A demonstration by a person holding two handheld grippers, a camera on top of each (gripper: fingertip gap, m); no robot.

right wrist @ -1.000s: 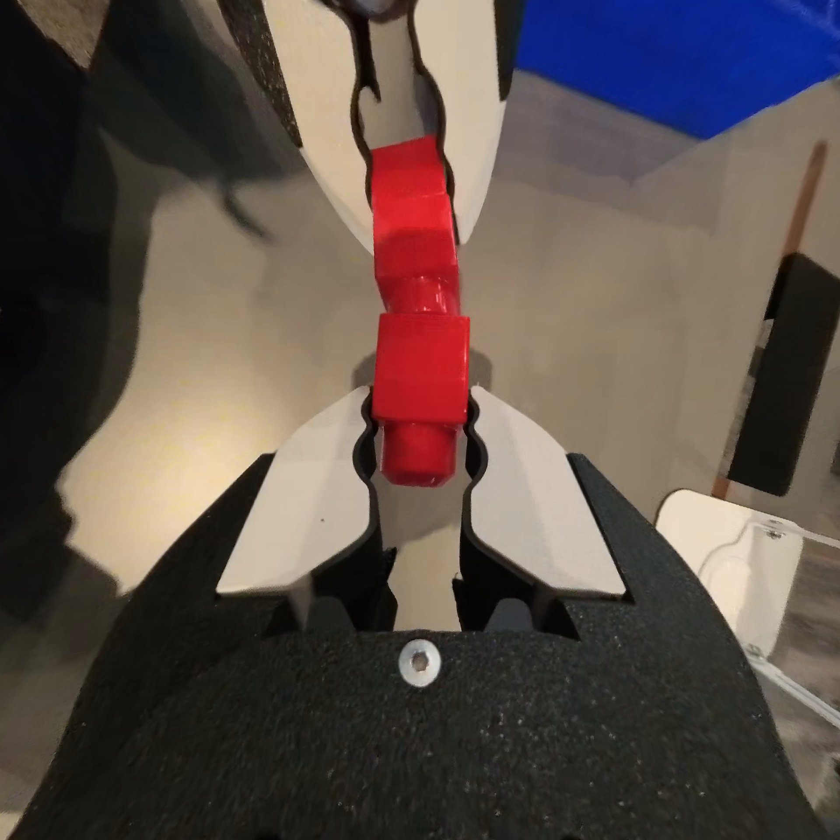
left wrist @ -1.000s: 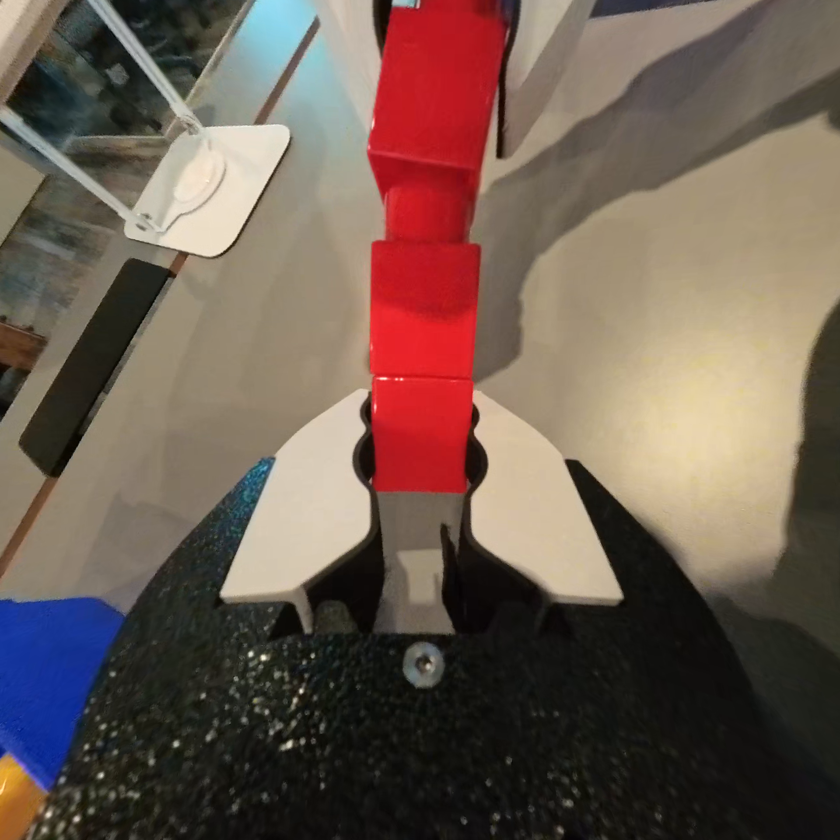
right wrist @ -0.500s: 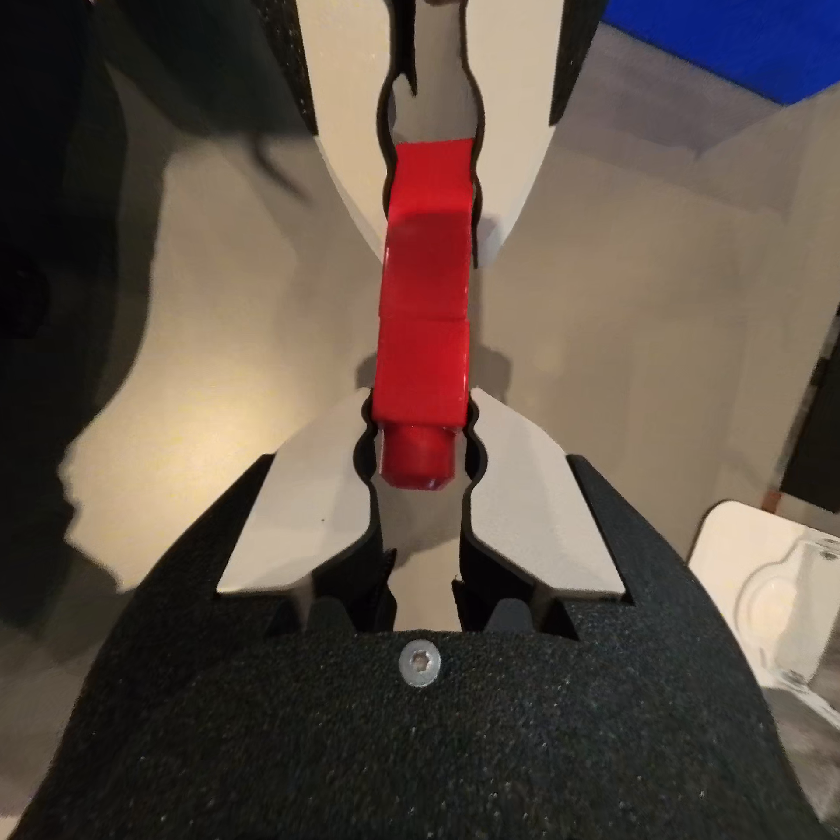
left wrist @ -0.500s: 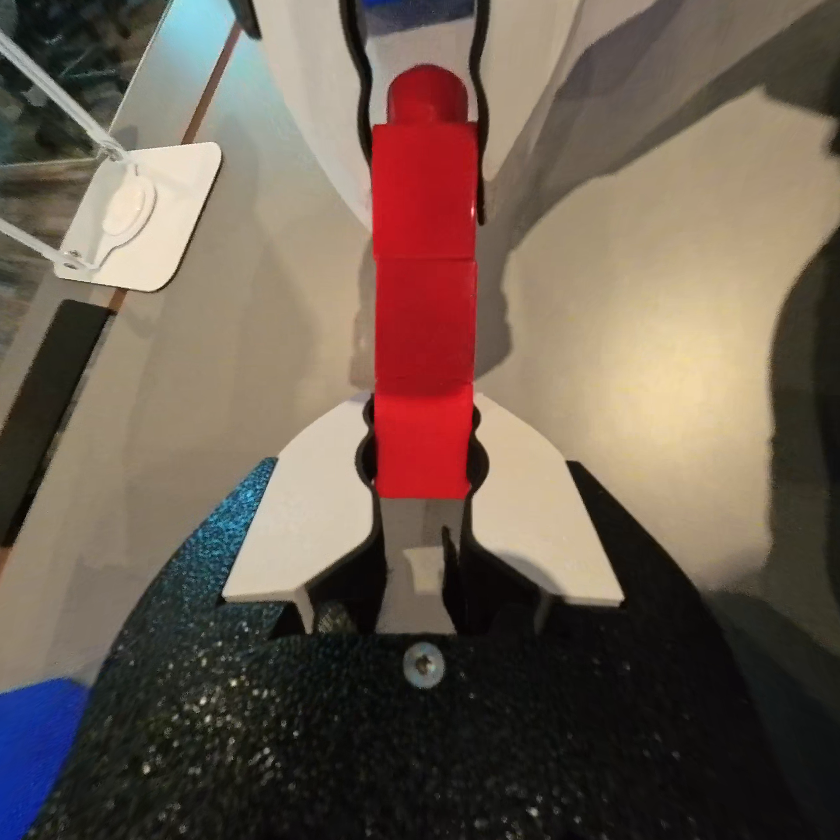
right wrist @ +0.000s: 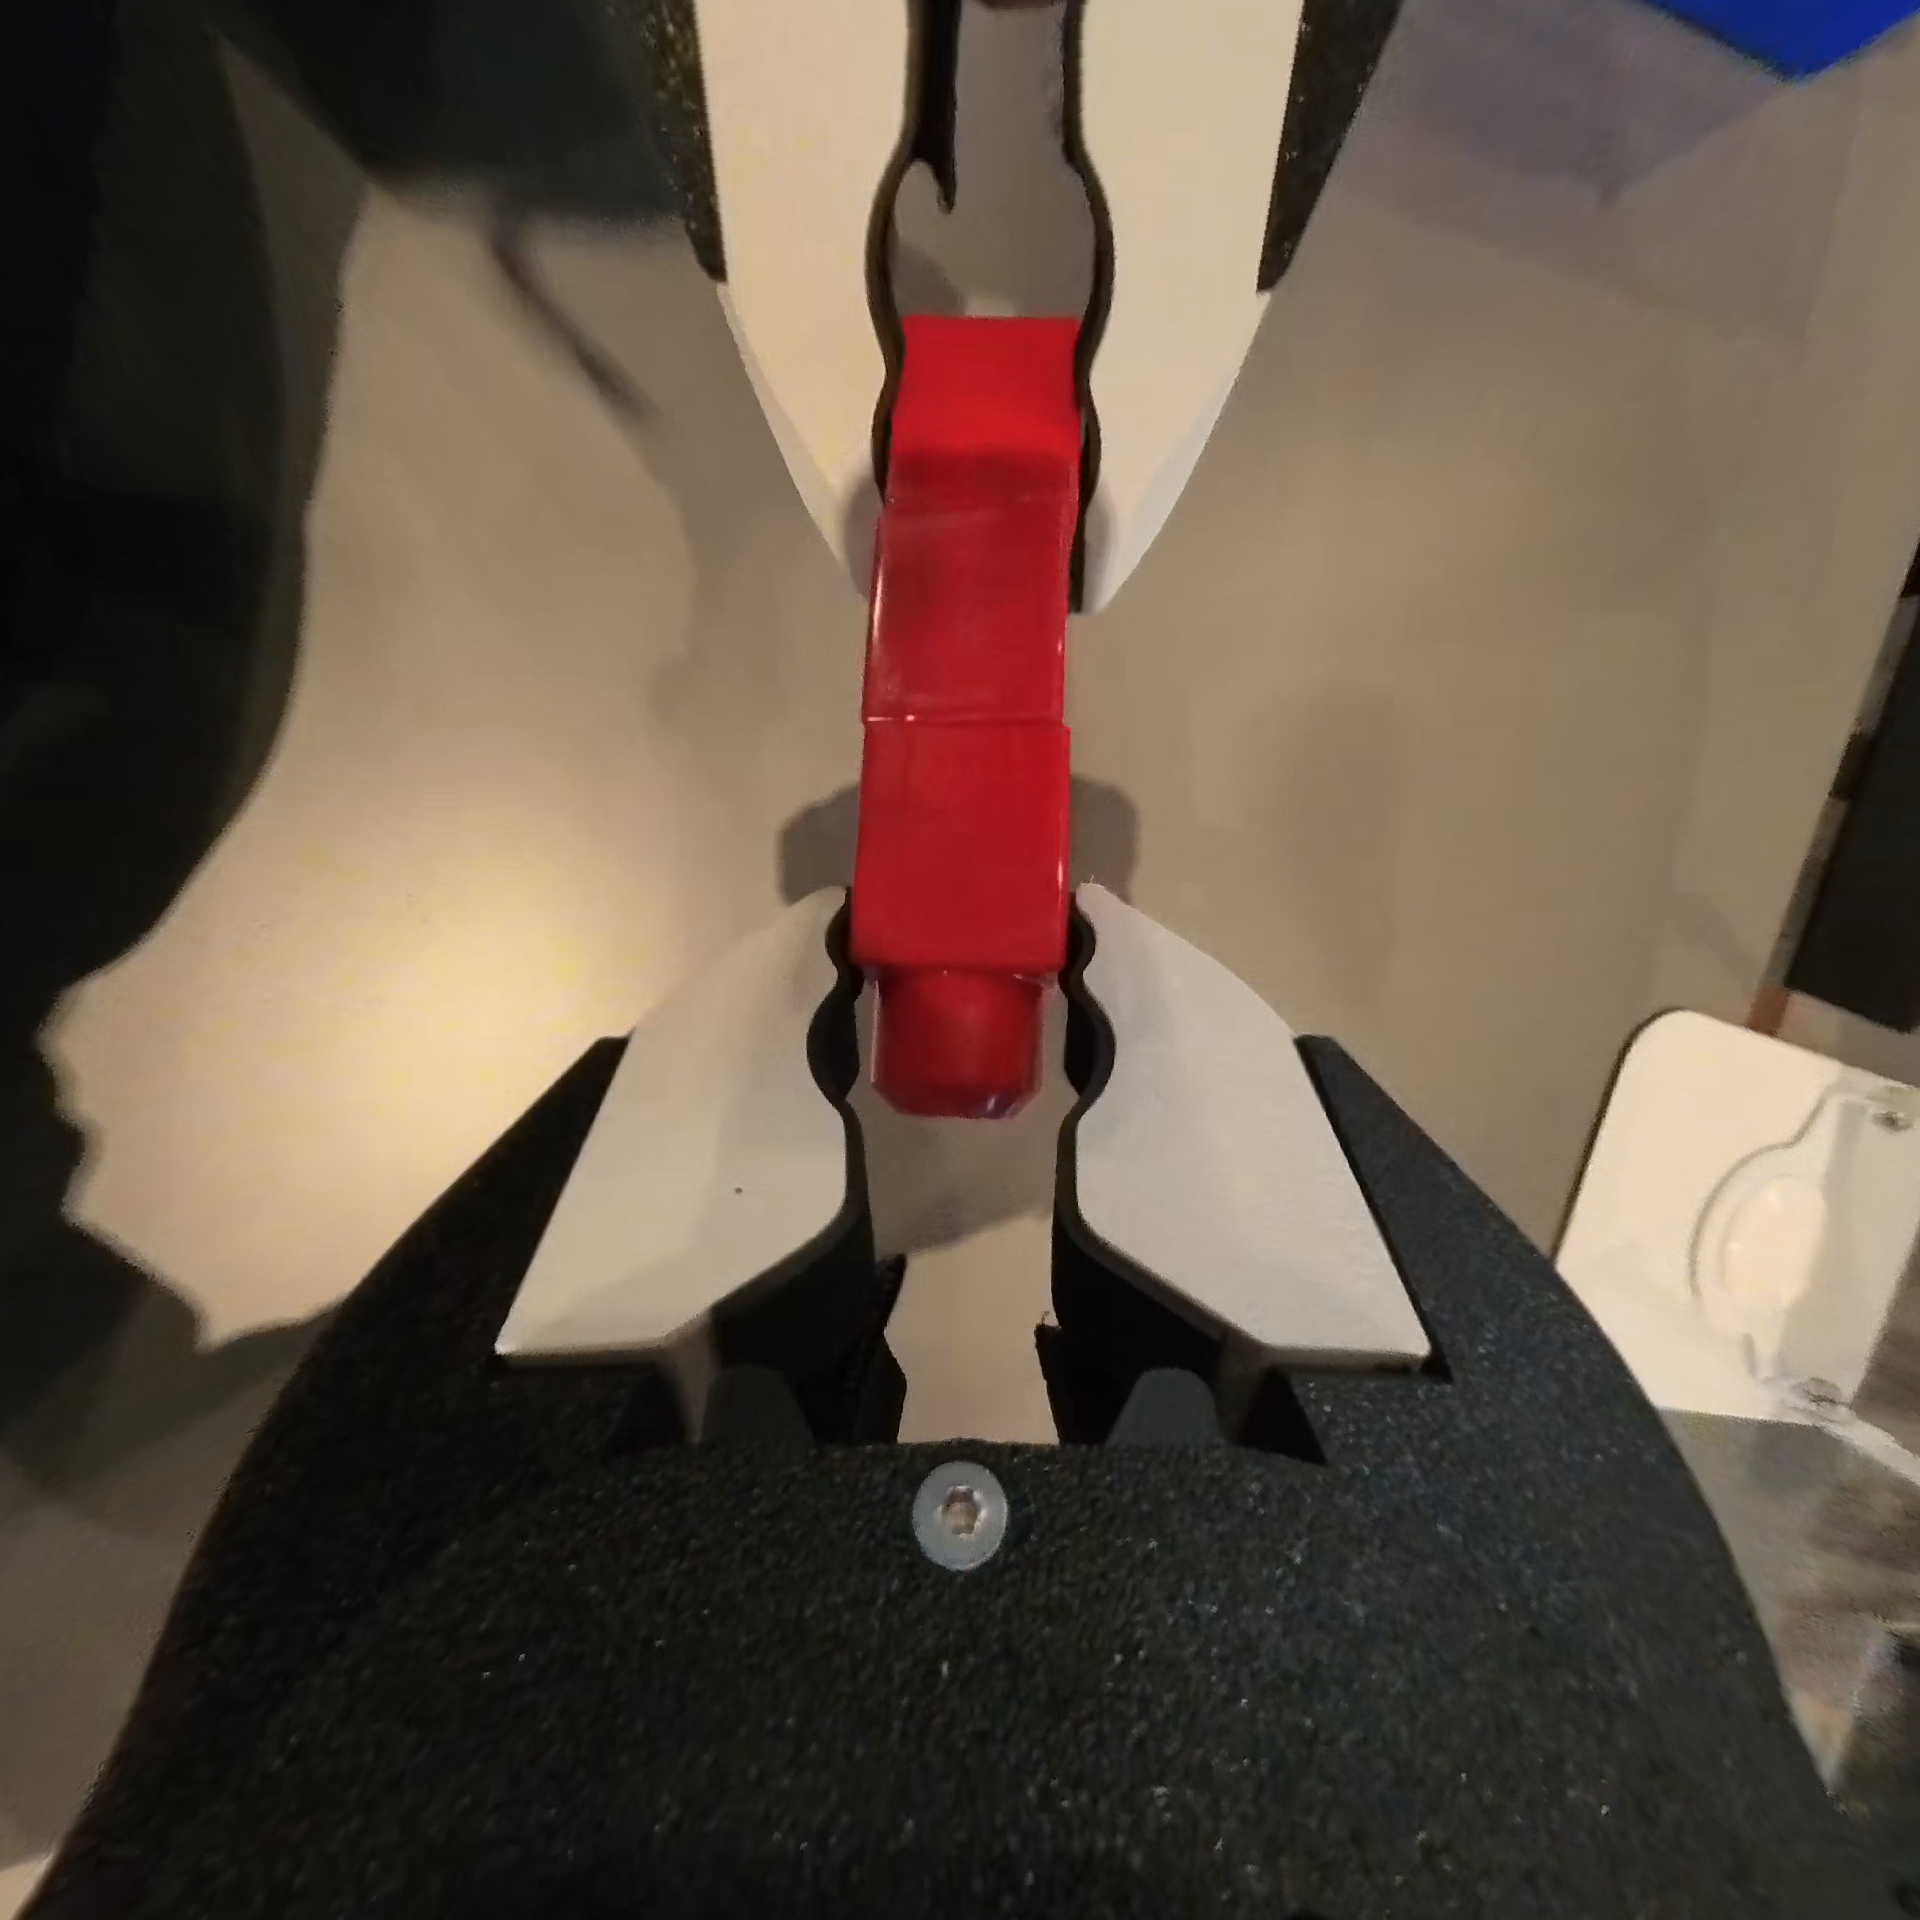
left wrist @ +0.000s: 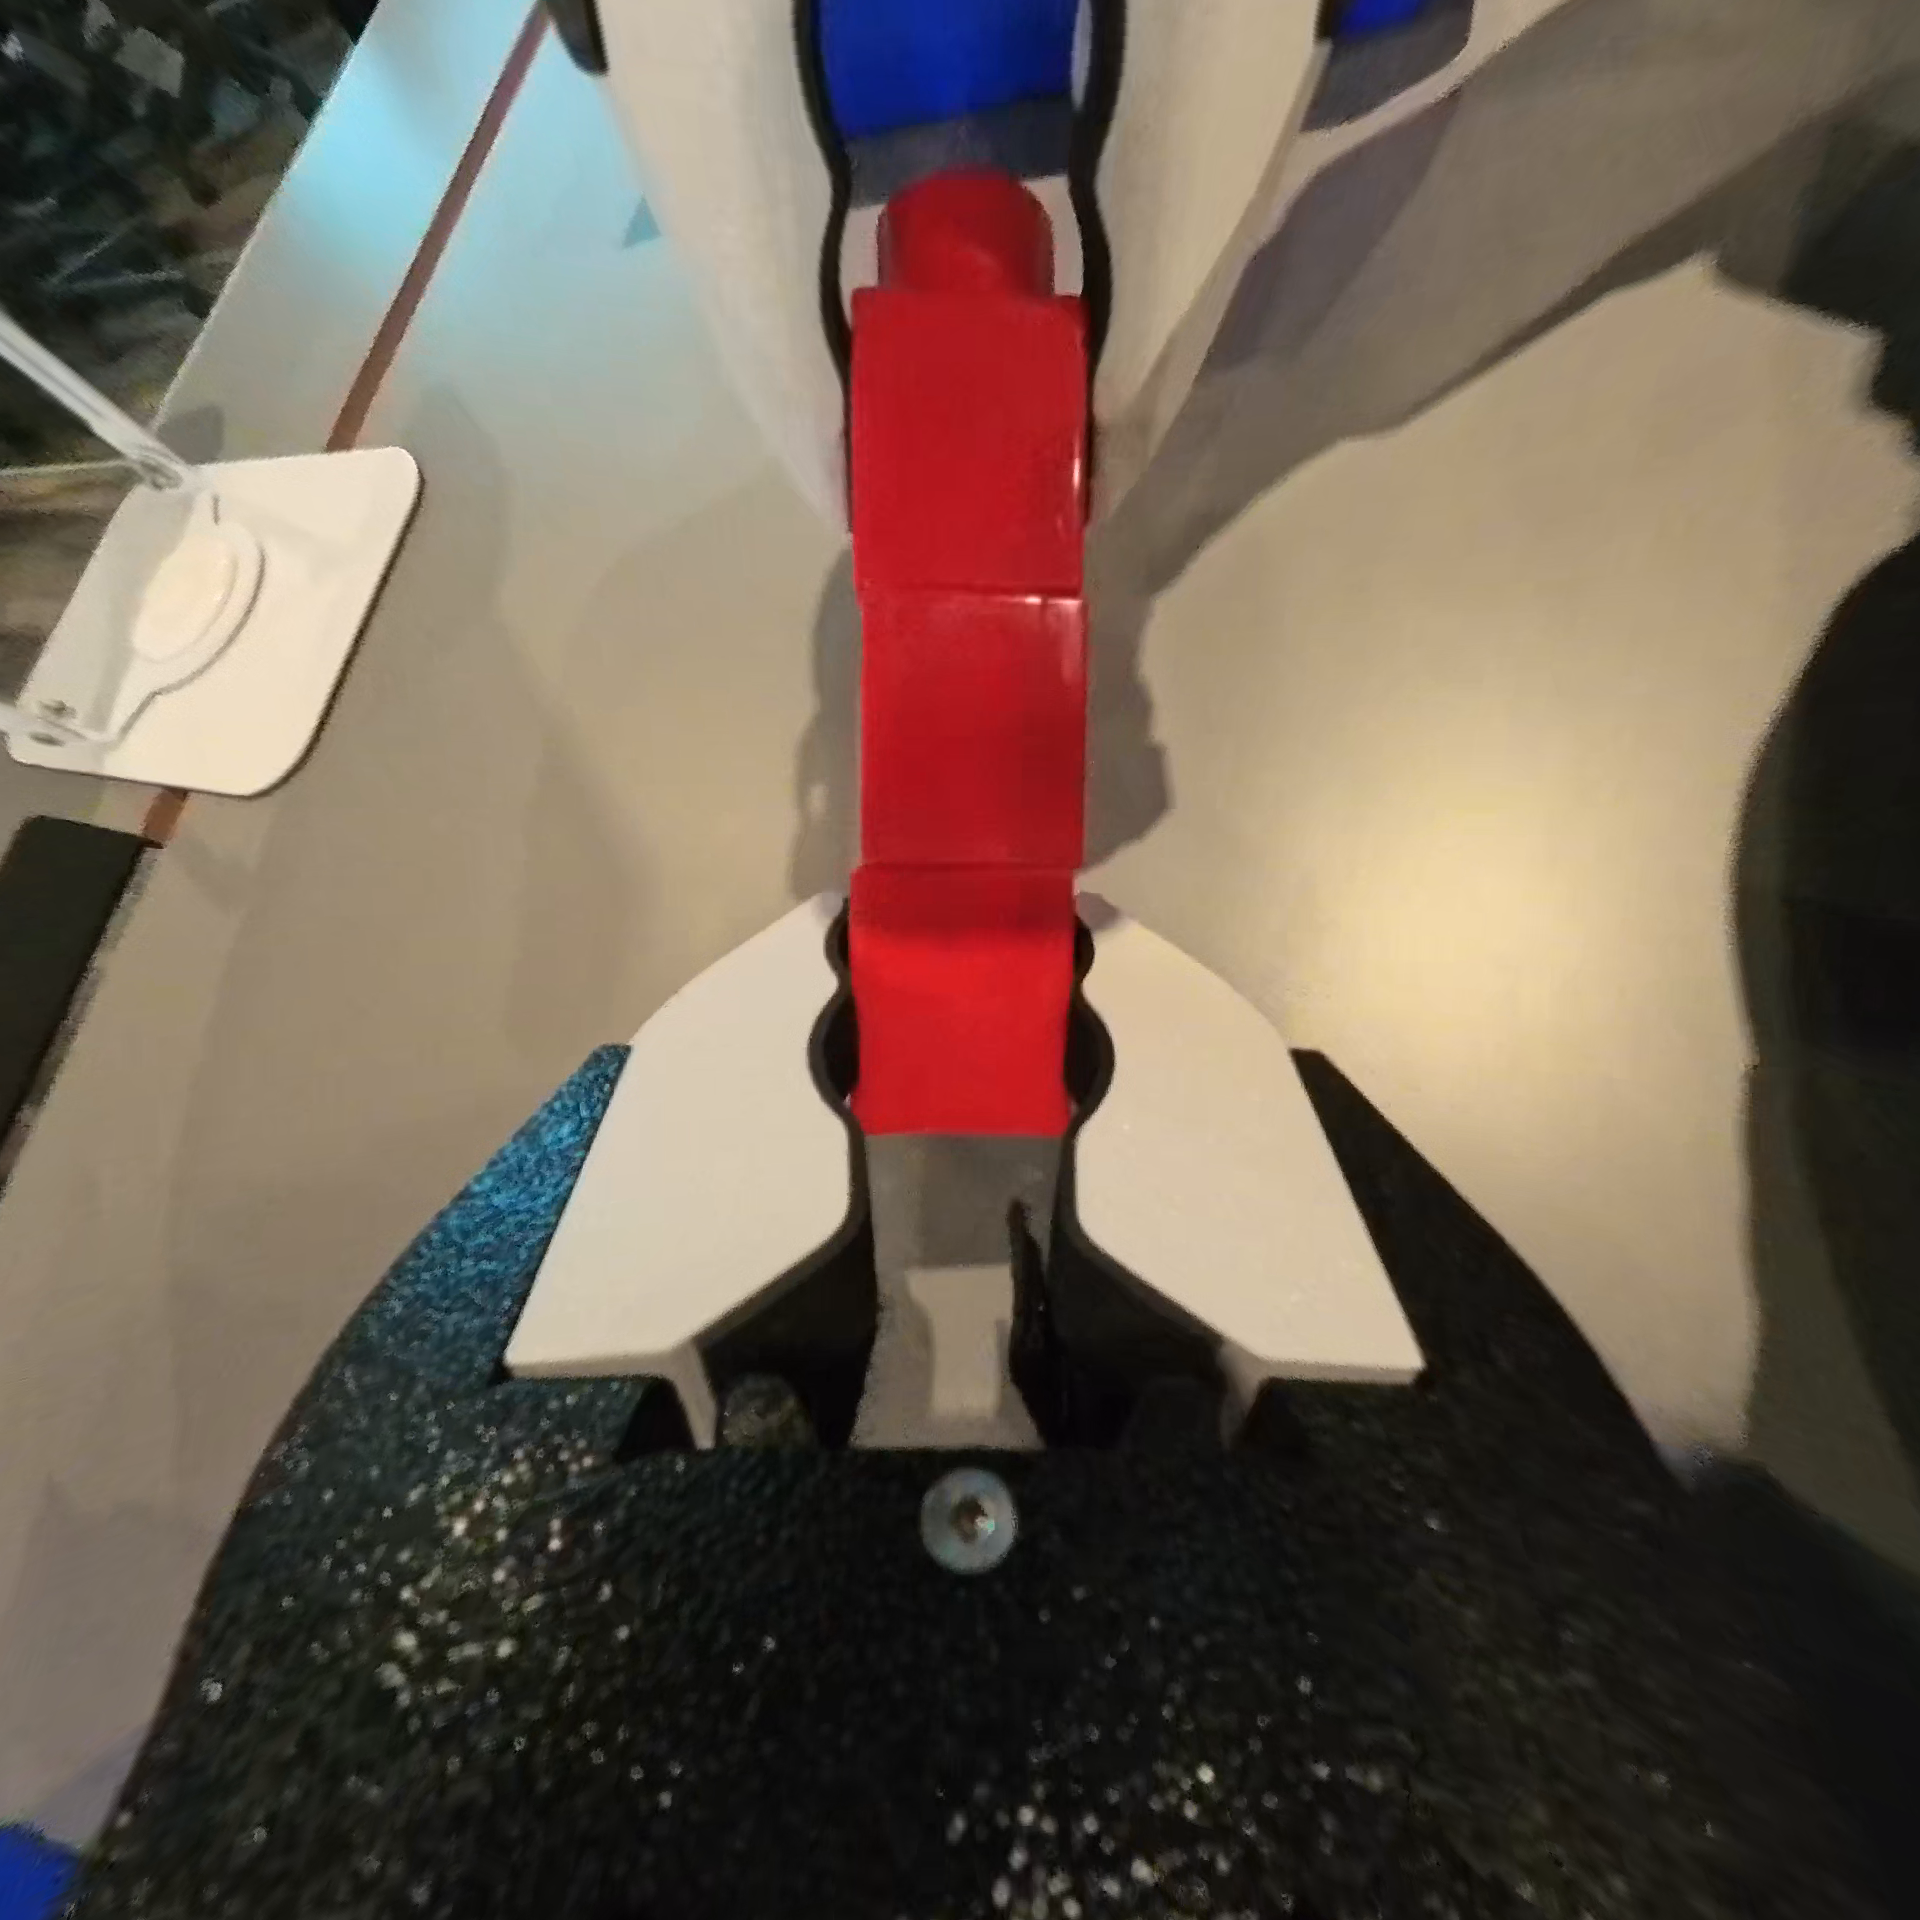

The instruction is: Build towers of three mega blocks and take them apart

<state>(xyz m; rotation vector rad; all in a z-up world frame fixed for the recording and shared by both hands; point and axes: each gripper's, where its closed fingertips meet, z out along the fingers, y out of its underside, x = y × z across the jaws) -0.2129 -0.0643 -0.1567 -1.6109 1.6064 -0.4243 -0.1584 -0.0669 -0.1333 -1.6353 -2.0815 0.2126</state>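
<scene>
Red glossy plastic three-block tower [left wrist: 966, 665] hangs above the beige surface [left wrist: 1455, 831], left gripper [left wrist: 961, 997] and right gripper [right wrist: 961, 966] jaws clamped on opposite ends; uneven pulling could snap a block loose.

Table [left wrist: 1403, 665]: beige, shadowed.
Plate [left wrist: 281, 613]: white, rounded square, at table edge.
Pad [left wrist: 52, 935]: black, near plate.
Object [left wrist: 935, 52]: blue, partly hidden.
</scene>
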